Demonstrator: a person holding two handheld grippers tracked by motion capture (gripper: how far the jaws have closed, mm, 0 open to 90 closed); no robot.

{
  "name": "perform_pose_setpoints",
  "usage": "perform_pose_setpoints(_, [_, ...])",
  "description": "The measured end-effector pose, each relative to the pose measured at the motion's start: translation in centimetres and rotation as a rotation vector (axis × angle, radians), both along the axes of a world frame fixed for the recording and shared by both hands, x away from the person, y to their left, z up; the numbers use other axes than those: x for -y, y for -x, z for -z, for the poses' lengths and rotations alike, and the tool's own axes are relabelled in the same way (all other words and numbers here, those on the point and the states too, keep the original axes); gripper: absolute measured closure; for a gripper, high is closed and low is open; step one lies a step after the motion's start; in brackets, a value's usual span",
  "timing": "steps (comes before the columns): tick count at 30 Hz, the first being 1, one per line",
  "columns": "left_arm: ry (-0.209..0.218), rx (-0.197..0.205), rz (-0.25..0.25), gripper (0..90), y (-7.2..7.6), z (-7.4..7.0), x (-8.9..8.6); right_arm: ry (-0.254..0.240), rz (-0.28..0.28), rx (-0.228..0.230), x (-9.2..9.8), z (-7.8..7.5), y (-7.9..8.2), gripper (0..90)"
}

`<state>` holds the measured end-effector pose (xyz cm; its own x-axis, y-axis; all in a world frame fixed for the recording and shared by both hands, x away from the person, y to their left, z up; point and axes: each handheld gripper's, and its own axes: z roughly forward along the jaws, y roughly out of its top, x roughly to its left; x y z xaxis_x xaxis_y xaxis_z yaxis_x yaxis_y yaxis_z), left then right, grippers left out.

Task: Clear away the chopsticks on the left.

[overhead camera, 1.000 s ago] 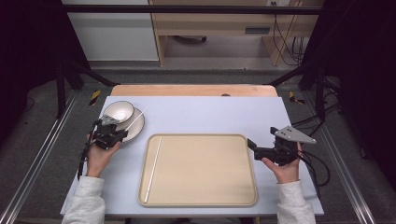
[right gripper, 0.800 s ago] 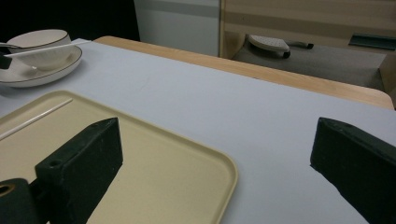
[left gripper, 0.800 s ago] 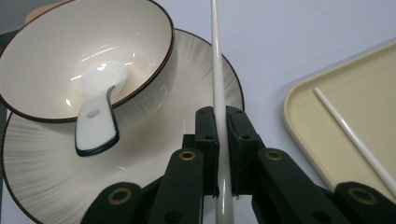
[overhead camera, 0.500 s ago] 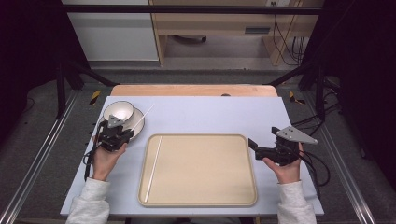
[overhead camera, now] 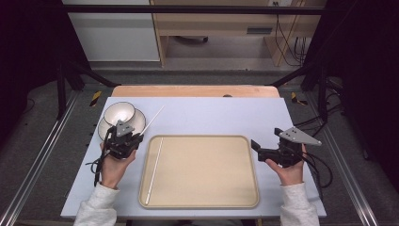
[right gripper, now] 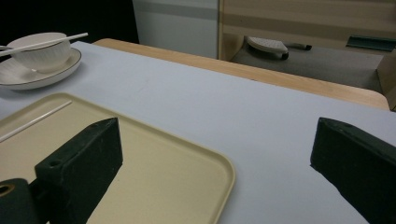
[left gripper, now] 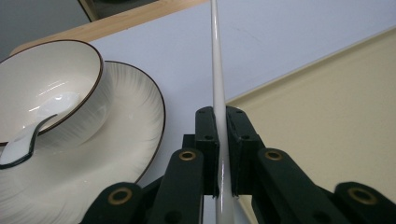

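Observation:
My left gripper is shut on a thin white chopstick, which slants up and to the right over the table, just off the tray's far left corner. In the left gripper view the chopstick runs straight up between the two closed jaws. A second white chopstick lies along the left side of the beige tray. My right gripper hovers at the tray's right edge, open, with nothing between its fingers.
A white bowl with a white spoon in it sits on a white plate at the back left, close behind my left gripper. The pale blue mat ends at a wooden table edge.
My left gripper has moved right and a little up, away from the bowl toward the tray's corner, carrying the chopstick. The right gripper has stayed still.

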<state>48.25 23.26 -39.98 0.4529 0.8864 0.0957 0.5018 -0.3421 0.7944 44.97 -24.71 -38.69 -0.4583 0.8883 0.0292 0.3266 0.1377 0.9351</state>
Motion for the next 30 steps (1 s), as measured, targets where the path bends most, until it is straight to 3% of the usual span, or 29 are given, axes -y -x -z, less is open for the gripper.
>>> perform_pose_setpoints(15, [-0.005, 0.034, -0.028, 84.0, 4.2, 0.2, 3.5, -0.011, 0.001, 0.002, 0.1, -0.1, 0.2, 2.6])
perform_pose_setpoints(19, [0.02, 0.014, -0.045, 83.9, 5.1, 0.6, 4.3, -0.015, -0.006, -0.001, 0.0, -0.1, 0.2, 2.6])
perform_pose_setpoints(24, [0.111, 0.004, -0.051, 83.9, 6.2, 1.4, 5.1, -0.026, -0.007, 0.003, 0.1, -0.2, 0.2, 2.6])
perform_pose_setpoints(30, [0.16, -0.007, -0.083, 83.9, 7.5, 2.8, 5.8, -0.03, -0.005, 0.007, 0.3, -0.3, 0.3, 2.6])
